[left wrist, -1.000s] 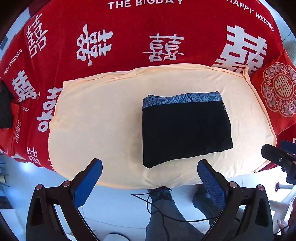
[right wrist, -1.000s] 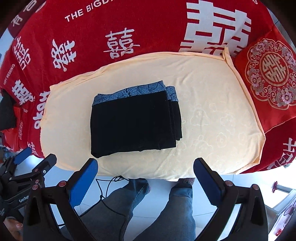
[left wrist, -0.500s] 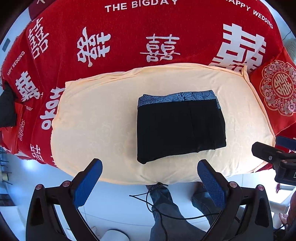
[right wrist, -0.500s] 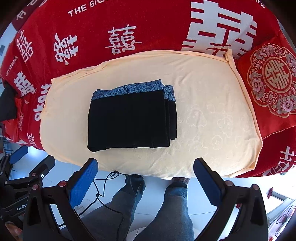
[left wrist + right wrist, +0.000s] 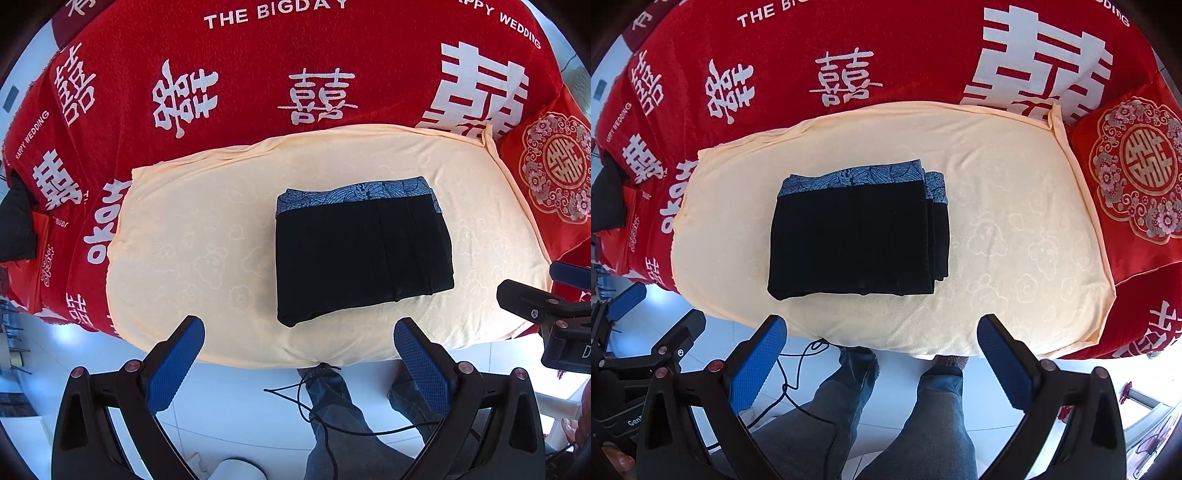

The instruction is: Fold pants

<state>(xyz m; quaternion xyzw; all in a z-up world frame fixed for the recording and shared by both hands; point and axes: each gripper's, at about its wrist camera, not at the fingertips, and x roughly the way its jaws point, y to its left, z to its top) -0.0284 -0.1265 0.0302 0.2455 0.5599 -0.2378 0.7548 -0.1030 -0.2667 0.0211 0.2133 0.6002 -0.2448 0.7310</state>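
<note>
While the left gripper [image 5: 299, 354] hangs over the near edge with jaws spread wide and nothing between them, the folded black pants [image 5: 362, 258] lie flat on a cream cloth [image 5: 192, 243], right of centre, patterned blue-grey waistband on the far side. Red sofa cover [image 5: 258, 92] with white lettering behind; red cushion [image 5: 554, 170] far right. Person's legs [image 5: 332, 413] and a black cable below.

Right wrist view: right gripper [image 5: 882, 349] jaws also wide apart, empty, clear of the cloth. Pants [image 5: 857, 236] sit left of centre, folded layers stepped at their right edge. Left gripper visible at lower left.
</note>
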